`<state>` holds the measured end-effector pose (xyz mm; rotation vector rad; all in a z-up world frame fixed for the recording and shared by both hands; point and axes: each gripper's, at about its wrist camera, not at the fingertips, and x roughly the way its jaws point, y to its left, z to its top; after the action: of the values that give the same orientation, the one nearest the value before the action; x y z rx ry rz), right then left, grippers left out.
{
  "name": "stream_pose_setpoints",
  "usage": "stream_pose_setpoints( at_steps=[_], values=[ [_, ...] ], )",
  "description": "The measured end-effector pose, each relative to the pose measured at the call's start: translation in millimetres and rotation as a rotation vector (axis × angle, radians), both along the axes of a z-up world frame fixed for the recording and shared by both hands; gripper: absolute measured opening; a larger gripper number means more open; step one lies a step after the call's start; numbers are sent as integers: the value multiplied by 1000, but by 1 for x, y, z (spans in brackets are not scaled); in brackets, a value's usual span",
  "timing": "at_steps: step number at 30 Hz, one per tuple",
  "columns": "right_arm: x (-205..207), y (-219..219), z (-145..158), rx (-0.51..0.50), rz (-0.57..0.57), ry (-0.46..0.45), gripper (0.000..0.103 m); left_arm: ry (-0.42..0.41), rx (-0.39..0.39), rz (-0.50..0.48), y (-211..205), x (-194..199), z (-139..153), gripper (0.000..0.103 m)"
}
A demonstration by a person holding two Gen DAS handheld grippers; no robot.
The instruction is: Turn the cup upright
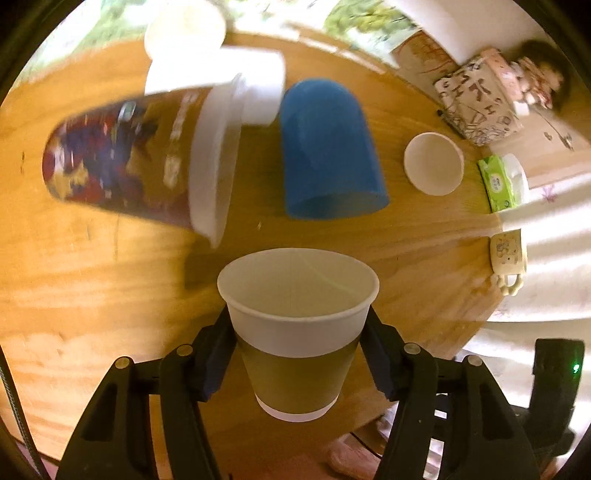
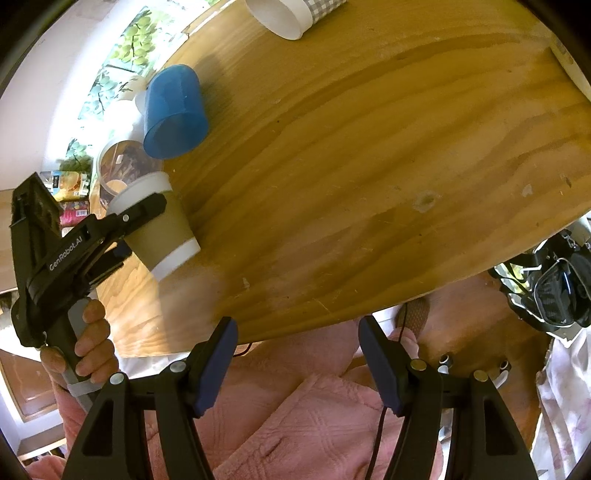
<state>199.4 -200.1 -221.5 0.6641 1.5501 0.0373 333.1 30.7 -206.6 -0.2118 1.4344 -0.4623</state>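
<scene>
My left gripper point(image 1: 298, 328) is shut on a paper cup point(image 1: 297, 332) with a brown sleeve and white rim. The cup is held above the wooden table point(image 1: 92, 295), its open mouth facing the camera and tilted. In the right wrist view the same cup point(image 2: 162, 229) sits in the left gripper point(image 2: 147, 218) at the table's left side, mouth pointing up-left. My right gripper point(image 2: 298, 354) is open and empty over the table's near edge, above a pink-clad lap.
A blue cup point(image 1: 328, 151) stands upside down mid-table, also in the right wrist view point(image 2: 175, 114). A printed cup with white lid point(image 1: 140, 155), a small white cup point(image 1: 434, 162), a mug point(image 1: 508, 258), a tissue pack point(image 1: 500, 182). A checked paper cup point(image 2: 295, 14) lies at the far edge.
</scene>
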Motion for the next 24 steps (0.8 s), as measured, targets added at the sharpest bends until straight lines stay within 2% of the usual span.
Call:
stream_pose_setpoints(
  at_steps=[3,7,11,18,24],
  values=[
    [0,0,1,-2,9,-5,69,-76,-11,-12,-4,-2,7,66],
    [-1,-1,4,-10,19,-9,69,-229,14,-32,-14,-7,19,66],
    [-3,-2,5,-23,26,-1,69,-345,24,-67,-24,-12,23,66],
    [-10,-4,0,-40,33,27,69,-519,48,-109,-39,-29,23,66],
    [-14,-6,-1,-53,38,39,69,-608,85,-119,-47,-45,19,66]
  ],
)
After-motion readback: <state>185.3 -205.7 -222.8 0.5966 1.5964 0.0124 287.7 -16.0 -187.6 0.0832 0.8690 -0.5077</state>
